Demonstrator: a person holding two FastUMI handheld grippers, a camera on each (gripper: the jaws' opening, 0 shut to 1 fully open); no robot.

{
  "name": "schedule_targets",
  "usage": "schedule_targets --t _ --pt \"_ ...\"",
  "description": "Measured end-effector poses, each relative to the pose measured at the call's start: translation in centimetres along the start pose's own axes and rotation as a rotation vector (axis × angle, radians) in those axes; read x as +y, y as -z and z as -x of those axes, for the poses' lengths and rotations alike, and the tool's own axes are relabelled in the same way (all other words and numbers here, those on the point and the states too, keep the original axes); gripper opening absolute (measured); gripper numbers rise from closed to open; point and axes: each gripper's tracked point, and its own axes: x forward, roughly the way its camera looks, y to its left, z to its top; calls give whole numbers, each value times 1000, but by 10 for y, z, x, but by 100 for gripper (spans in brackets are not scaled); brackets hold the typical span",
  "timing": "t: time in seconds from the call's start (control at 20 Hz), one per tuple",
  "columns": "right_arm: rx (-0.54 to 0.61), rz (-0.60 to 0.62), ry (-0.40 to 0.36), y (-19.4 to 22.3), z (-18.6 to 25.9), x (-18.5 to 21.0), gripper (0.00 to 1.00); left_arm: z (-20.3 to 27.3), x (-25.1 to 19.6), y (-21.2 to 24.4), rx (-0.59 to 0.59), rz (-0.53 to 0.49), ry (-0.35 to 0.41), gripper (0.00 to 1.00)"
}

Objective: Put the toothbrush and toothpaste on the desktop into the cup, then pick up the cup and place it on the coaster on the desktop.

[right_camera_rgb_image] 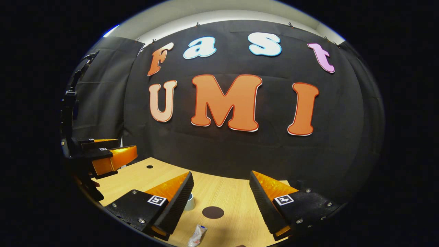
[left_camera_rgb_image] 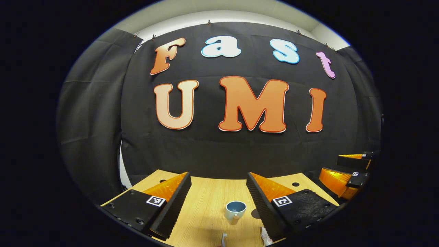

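The wooden table (left_camera_rgb_image: 205, 212) has a pale, straight grain running away toward the black cloth wall (left_camera_rgb_image: 240, 151), which rises directly behind its far edge. Two small round holes (right_camera_rgb_image: 149, 166) are cut into the table near that far edge, one toward each far corner. Above the cloth wall, a white wall strip (left_camera_rgb_image: 219, 17) curves overhead. Small clips (left_camera_rgb_image: 208, 22) hold the cloth's top edge.
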Motion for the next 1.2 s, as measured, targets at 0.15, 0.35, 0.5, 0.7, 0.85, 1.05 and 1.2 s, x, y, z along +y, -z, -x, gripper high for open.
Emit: schedule_targets --t 0.15,0.35,0.5,0.7,0.85,1.05,1.2 --pt "23 1 -27 5 -2 -3 98 2 1 4 21 1 -25 97" --pt "61 -2 -38 17 -7 -5 98 1 -3 13 59 -5 -16 97" --pt "128 -3 -11 38 -13 -8 98 -7 -5 32 129 4 19 97" --pt "263 -22 -3 77 -15 -6 99 -20 -1 77 285 53 39 98" --pt "377 -36 5 104 -20 -1 98 -26 0 116 460 103 53 98" --pt "528 -20 -18 149 -15 6 96 -31 2 162 661 107 66 98" --pt "656 -36 -43 183 -13 19 95 -34 -3 160 806 82 65 98"
